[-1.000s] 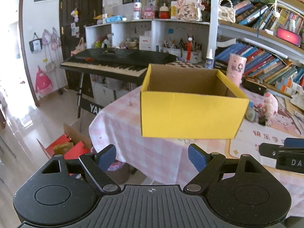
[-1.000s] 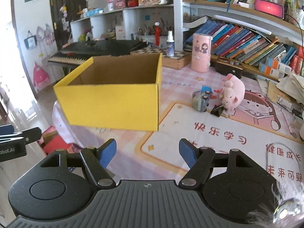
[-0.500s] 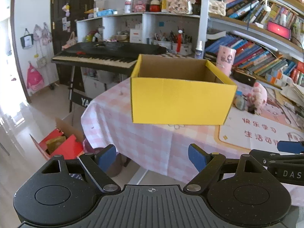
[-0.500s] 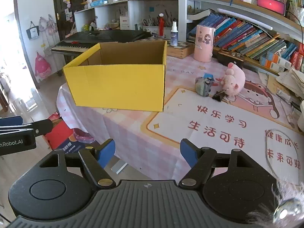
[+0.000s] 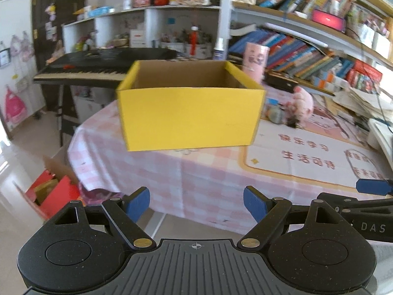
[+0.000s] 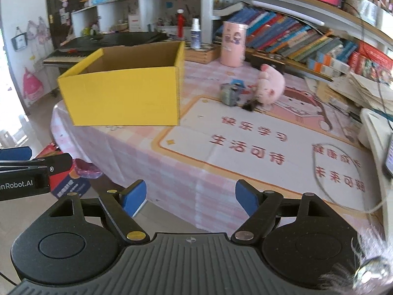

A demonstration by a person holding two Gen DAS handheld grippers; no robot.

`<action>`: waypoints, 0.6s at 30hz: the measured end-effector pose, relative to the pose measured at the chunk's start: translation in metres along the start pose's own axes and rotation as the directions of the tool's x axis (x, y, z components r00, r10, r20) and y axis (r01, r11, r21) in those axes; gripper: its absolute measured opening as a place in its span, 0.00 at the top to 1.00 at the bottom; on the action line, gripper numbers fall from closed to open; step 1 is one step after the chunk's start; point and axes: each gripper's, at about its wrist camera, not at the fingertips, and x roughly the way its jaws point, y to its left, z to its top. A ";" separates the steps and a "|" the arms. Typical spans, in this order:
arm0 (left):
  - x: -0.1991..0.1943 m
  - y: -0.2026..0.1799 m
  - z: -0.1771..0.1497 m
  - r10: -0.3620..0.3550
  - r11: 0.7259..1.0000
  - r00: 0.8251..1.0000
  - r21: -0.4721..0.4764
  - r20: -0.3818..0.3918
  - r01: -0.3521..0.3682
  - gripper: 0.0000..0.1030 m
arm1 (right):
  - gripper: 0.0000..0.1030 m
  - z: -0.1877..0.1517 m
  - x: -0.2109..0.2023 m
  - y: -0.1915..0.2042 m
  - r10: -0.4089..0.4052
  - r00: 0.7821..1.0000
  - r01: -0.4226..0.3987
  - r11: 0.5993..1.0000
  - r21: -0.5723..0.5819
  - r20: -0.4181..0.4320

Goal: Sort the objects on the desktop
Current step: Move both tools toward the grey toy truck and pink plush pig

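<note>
the pink plush toy (image 6: 271, 86) lay on the surface (image 6: 196, 162) right of the yellow box (image 6: 122, 100), ahead-right of the nearer right tool (image 6: 191, 198), its empty jaws opening; left tool (image 5: 196, 205) gaped empty.

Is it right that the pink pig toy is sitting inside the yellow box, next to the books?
No. The pink pig toy lies on the table mat, outside the yellow box, to its right. The right wrist view shows it. The books do stand behind it.
</note>
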 end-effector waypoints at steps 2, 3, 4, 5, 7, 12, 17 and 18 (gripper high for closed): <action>0.004 -0.008 0.001 -0.027 0.999 1.000 0.022 -0.009 0.027 0.17 | 0.24 -0.003 -0.002 -0.008 -0.026 1.000 0.026 0.999 0.021 -0.003; 0.007 -0.013 0.002 -0.040 0.999 0.999 0.035 -0.012 0.041 0.17 | 0.24 -0.004 -0.003 -0.012 -0.037 0.999 0.037 0.999 0.032 -0.004; 0.008 -0.016 0.002 -0.051 0.998 0.999 0.046 -0.014 0.051 0.17 | 0.24 -0.006 -0.004 -0.016 -0.050 0.999 0.050 0.998 0.045 -0.006; 0.010 -0.021 0.003 -0.063 0.996 0.998 0.060 -0.016 0.064 0.17 | 0.23 -0.007 -0.005 -0.020 -0.062 0.998 0.062 0.996 0.058 -0.007; 0.013 -0.030 0.005 -0.087 0.992 0.996 0.087 -0.023 0.089 0.17 | 0.23 -0.010 -0.007 -0.029 -0.088 0.996 0.089 0.992 0.090 -0.013; 0.023 -0.055 0.009 -0.146 0.977 0.988 0.150 -0.041 0.150 0.17 | 0.23 -0.014 -0.009 -0.049 -0.140 0.990 0.142 0.979 0.147 -0.024; 0.032 -0.075 0.017 -0.197 0.960 0.979 0.194 -0.049 0.202 0.17 | 0.22 -0.014 -0.012 -0.064 -0.175 0.984 0.176 0.970 0.168 -0.024; 0.034 -0.079 0.019 -0.207 0.957 0.977 0.200 -0.049 0.212 0.17 | 0.22 -0.013 -0.012 -0.066 -0.181 0.983 0.182 0.969 0.168 -0.025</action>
